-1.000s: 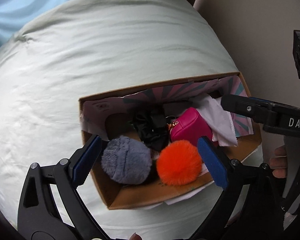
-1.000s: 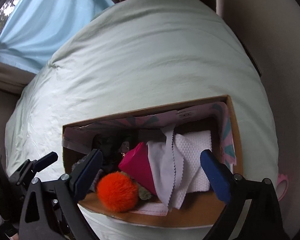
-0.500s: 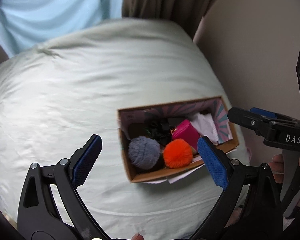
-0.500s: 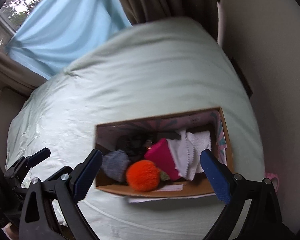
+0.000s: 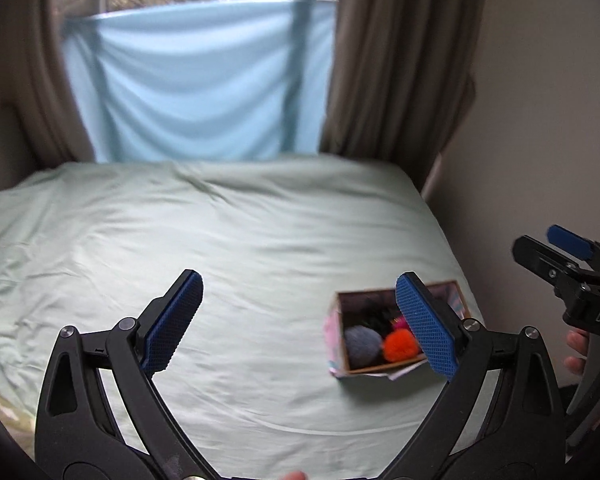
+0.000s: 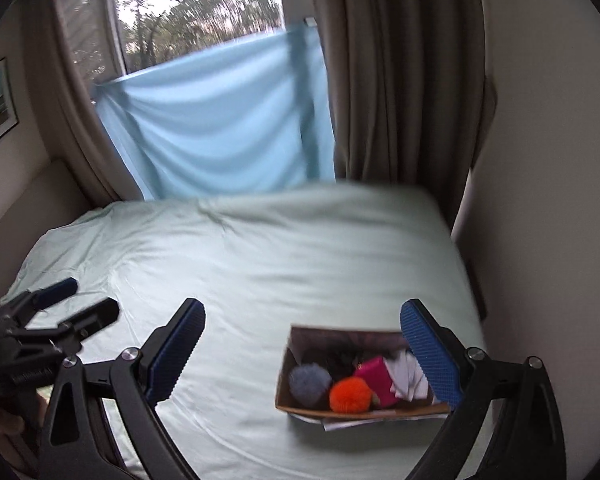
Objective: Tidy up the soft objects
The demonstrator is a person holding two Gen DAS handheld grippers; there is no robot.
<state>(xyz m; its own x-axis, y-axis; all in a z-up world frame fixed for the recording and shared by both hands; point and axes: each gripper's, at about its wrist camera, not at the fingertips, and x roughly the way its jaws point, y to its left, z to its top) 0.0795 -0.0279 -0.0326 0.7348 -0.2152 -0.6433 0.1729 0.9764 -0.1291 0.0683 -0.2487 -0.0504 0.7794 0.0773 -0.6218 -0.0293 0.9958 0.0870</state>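
Box sits on the bed near its right edge, at about 4 o'clock from the bed's middle, close to the wall. Inside, all touching: grey pom at 9 o'clock, orange pom at 6, pink pouch centre, white cloth at 3, something black at 12, too blurred to name.

Left tongs: jaws wide apart, empty, held well above the sheet. Right tongs: jaws wide apart, empty, also well above. Nothing gripped by either.

Risks, as judged from here:
- Both views are smeared; aim taken now would be poor.
- Box looks light and rests on a soft mattress. A push on its rim could tip it or slide it toward the bed edge at 3 o'clock.
- Contents are packed tight. Closing on one pom may snag its neighbour or the cloth and drag both out.
- Fur compresses; a shallow pinch could slip off.
- Paper pokes out under the box's near side and could catch a finger.
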